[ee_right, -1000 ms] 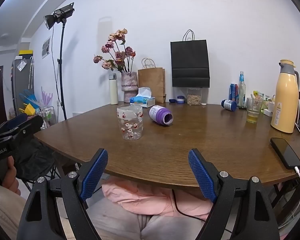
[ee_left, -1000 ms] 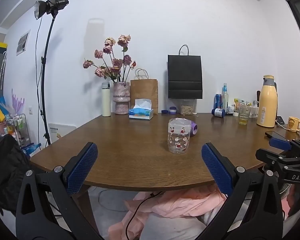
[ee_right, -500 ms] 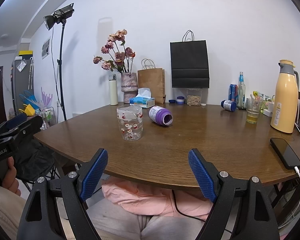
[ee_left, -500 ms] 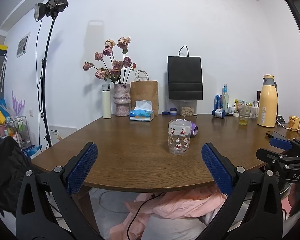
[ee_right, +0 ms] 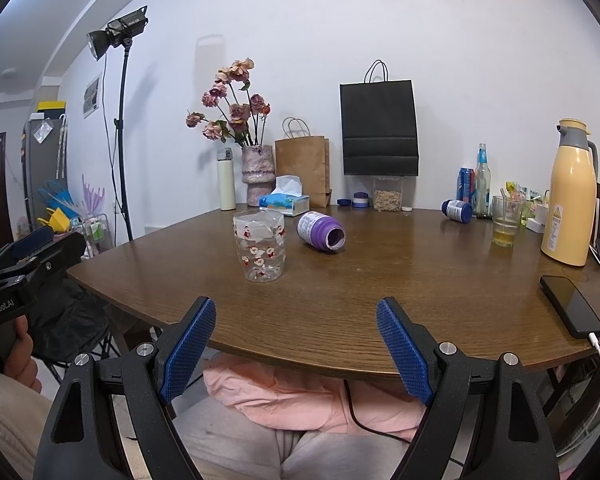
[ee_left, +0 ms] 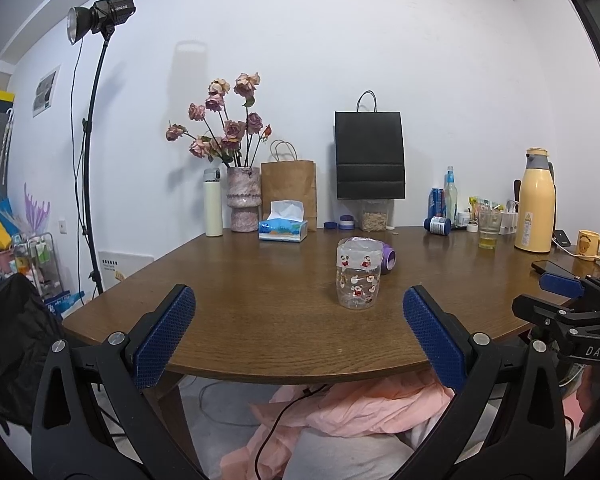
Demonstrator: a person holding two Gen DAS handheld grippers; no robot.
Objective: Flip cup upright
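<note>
Both views are evenly and softly lit, fairly bright, with sharp focus ahead of each hand-held gripper. The wall [ee_left: 440, 60] carries faint shadows of the lamp [ee_right: 116, 38] and flowers [ee_left: 224, 128]. The bench [ee_right: 400, 272] shows a mild sheen. Fisheye bending curves the edges, and the corners go black.
</note>
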